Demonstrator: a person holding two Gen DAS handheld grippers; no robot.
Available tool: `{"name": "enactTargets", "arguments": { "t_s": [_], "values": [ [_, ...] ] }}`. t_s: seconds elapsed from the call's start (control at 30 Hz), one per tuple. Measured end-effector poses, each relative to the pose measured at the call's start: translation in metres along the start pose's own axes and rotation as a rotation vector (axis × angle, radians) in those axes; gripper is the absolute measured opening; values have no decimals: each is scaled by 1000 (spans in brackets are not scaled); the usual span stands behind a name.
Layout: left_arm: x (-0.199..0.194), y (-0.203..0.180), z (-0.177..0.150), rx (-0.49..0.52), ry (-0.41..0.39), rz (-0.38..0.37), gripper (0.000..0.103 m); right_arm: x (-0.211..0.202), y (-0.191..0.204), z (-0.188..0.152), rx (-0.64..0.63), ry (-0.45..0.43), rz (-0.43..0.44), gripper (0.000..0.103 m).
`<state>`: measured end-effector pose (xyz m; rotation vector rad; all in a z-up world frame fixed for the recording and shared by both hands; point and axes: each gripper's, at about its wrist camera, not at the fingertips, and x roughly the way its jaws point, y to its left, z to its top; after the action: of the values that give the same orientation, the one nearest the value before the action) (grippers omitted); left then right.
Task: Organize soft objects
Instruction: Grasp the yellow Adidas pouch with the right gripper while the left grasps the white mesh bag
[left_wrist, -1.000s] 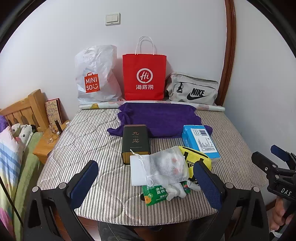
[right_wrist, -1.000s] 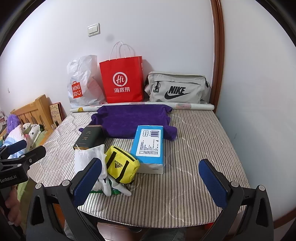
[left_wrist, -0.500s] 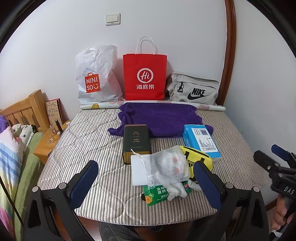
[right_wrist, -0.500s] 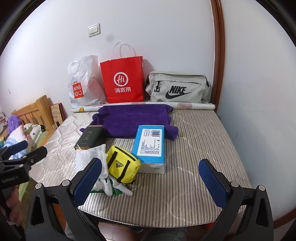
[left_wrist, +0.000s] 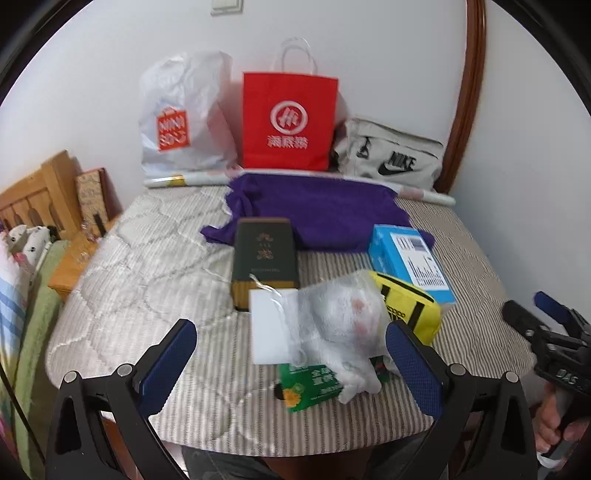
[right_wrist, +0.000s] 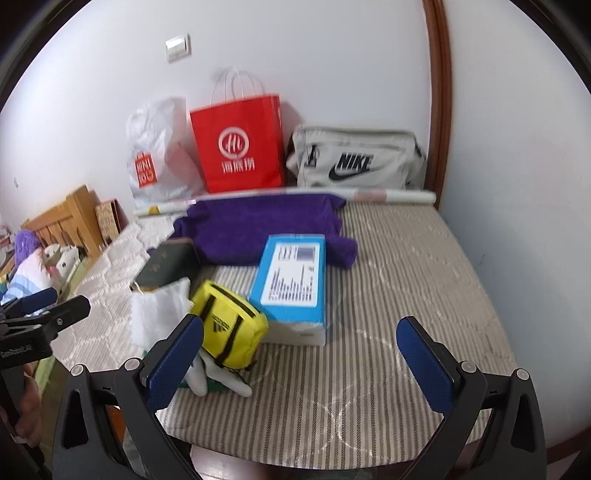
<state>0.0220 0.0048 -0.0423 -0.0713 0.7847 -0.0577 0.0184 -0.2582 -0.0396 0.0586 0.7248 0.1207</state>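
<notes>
**Soft goods on my striped mattress**

My left gripper (left_wrist: 291, 354): jaws wide, holding nothing, above the near edge of the mattress (left_wrist: 147, 266). My right gripper (right_wrist: 301, 356): likewise spread and bare. White mesh pouch (left_wrist: 336, 321): near edge, touching yellow pouch (right_wrist: 231, 325). Purple towel (left_wrist: 317, 214): far side, behind dark box (left_wrist: 264, 258) and blue box (right_wrist: 291, 273).

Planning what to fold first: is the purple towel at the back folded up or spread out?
Spread out, loosely. The purple towel lies flat and rumpled across the mattress, one corner trailing past the blue box.
</notes>
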Motion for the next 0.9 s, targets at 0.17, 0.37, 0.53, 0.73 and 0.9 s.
{"name": "enactTargets", "arguments": {
  "t_s": [0.17, 0.37, 0.53, 0.73, 0.9],
  "values": [
    [25, -14, -4, 44, 45, -79, 103, 25, -3, -9, -3, 38, 16, 103],
    [64, -25, -8, 55, 131, -89, 103, 41, -9, -16, 5, 62, 26, 103],
    [84, -24, -6, 43, 142, -88, 103, 55, -14, -22, 7, 84, 41, 103],
    [107, -30, -6, 57, 163, -101, 102, 66, -12, -26, -9, 102, 56, 103],
    [109, -32, -6, 70, 124, -96, 84, 74, -14, -29, -3, 122, 71, 103]
  ]
}}
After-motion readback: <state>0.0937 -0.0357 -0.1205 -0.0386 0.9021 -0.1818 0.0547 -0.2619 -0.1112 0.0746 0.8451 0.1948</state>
